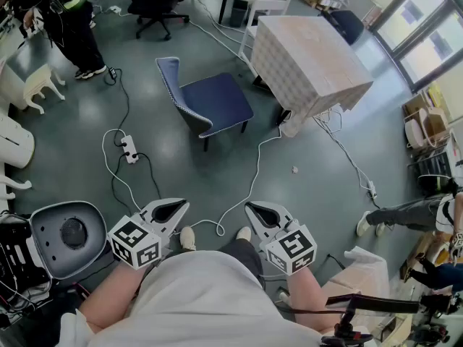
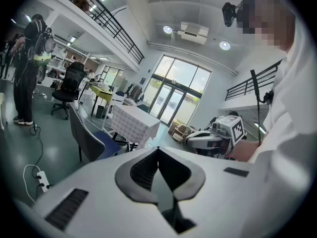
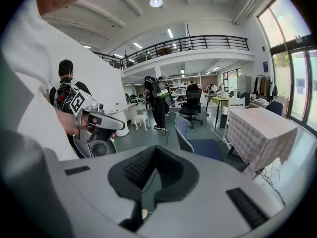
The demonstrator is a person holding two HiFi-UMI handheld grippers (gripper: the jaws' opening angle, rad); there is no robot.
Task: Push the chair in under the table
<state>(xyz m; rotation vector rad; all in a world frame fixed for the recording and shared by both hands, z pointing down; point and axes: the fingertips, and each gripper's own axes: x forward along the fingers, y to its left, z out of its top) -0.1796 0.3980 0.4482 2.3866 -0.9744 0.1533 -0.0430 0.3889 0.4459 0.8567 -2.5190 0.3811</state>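
Looking down from the head view, both tools sit low in front of the person's white shirt, well apart from the chair. The left tool (image 1: 173, 208) has its jaws closed right together with nothing in them. Same deal with the right tool (image 1: 262, 212): pressed closed and empty. Each one's own view shows the dark pads meeting at the tip, with only floor and room behind.

The blue chair (image 1: 210, 103) stands out on the grey floor (image 1: 325, 186), not under the desk. Its back is on the side away from the desk and its seat points toward it. The front edge of the seat is near the desk's closest corner but clear of it.

The desk (image 1: 311, 60) has a pale checked cloth hanging down its sides.

A white cable (image 1: 249, 186) snakes across the floor from the desk's corner toward the person's shoes (image 1: 188, 237). A white power strip (image 1: 129, 149) lies on the floor left of the chair.

A grey chair with a round hole in its seat (image 1: 69, 233) is just beside the left tool. Over at the far left edge of the floor someone in dark clothes (image 1: 76, 27) is standing, with a black office chair (image 1: 155, 2) near them.
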